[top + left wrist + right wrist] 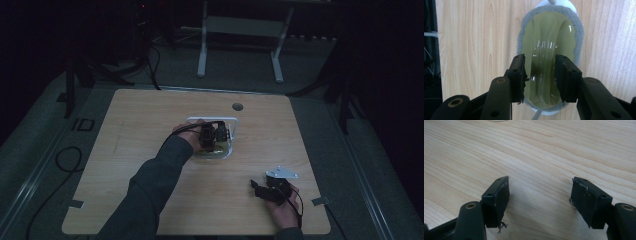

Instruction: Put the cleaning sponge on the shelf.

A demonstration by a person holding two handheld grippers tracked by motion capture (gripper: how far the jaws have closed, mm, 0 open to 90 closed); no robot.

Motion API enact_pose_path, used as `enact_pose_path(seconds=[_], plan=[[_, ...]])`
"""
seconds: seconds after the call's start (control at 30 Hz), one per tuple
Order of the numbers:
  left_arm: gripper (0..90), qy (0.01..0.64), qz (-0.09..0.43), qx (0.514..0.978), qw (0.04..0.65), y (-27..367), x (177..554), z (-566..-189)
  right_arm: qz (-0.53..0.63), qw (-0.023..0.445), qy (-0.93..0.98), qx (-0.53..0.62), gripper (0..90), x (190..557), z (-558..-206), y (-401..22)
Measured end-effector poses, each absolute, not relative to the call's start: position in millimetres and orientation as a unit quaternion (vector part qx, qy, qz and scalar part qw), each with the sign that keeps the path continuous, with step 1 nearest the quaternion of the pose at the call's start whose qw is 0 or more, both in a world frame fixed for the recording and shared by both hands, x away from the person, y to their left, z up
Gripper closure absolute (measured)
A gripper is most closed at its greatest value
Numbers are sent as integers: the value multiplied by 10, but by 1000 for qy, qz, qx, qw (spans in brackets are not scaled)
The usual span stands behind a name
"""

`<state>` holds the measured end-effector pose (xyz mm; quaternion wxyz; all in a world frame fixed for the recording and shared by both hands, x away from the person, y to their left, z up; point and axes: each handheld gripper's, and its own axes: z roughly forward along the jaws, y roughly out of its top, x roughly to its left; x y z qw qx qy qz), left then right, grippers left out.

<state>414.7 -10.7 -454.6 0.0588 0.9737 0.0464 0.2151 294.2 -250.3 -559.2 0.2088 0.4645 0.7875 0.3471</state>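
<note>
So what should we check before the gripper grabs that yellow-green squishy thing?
1. Left gripper lined up over the yellow-green pad with the grey foam rim: ok.
2. Jaws apart enough to straddle its middle ridge: ok, one jaw on each side.
3. Jaws already pinching the pad: cannot tell; they look close, but contact is unclear.
4. Pad sitting flat in its white holder on the wooden table: ok.
5. Right gripper out of the way: ok, open over bare wood near the table's front edge.
6. What the pad is made of: cannot tell.
</note>
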Motion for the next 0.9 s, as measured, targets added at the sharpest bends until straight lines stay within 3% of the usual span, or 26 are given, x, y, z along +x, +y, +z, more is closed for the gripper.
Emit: enact_pose_path(seconds=[0.9], plan=[[589, 76, 196, 966, 148, 199, 3760, -4103, 347, 209, 788, 464, 305, 2943, -5592, -2504]])
